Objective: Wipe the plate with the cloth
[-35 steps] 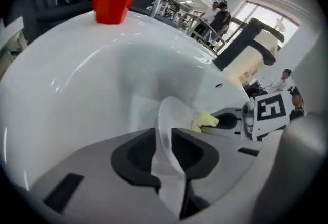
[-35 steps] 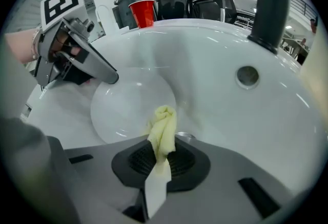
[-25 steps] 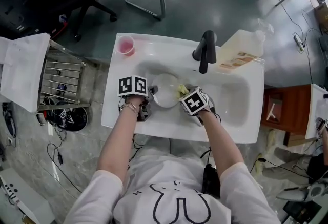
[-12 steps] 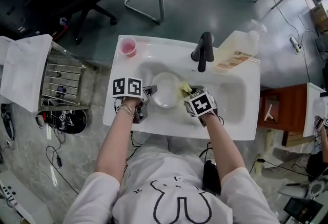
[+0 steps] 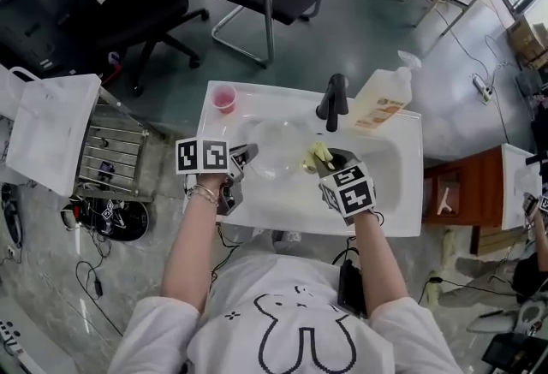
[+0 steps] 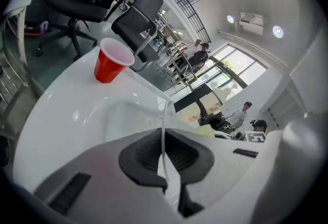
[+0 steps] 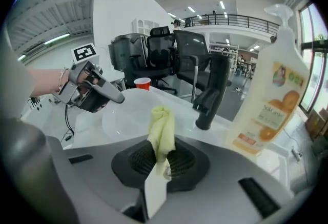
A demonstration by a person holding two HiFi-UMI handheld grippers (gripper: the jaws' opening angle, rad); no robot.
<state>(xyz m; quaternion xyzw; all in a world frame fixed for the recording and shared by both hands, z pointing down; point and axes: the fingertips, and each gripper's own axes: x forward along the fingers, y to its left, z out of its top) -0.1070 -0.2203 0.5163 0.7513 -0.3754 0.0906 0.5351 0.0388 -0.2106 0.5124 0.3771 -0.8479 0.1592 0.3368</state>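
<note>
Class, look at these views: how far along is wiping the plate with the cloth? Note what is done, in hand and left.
Done: both things are gripped. The left gripper is shut on the rim of the plate, over the sink; the right gripper is shut on the yellow cloth. In hand: the cloth is held close to the plate. Left: the wiping itself; how much is done cannot be told.

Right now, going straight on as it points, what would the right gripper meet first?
Probably the translucent round plate held by the left gripper; the black tap stands just right of that line.
</note>
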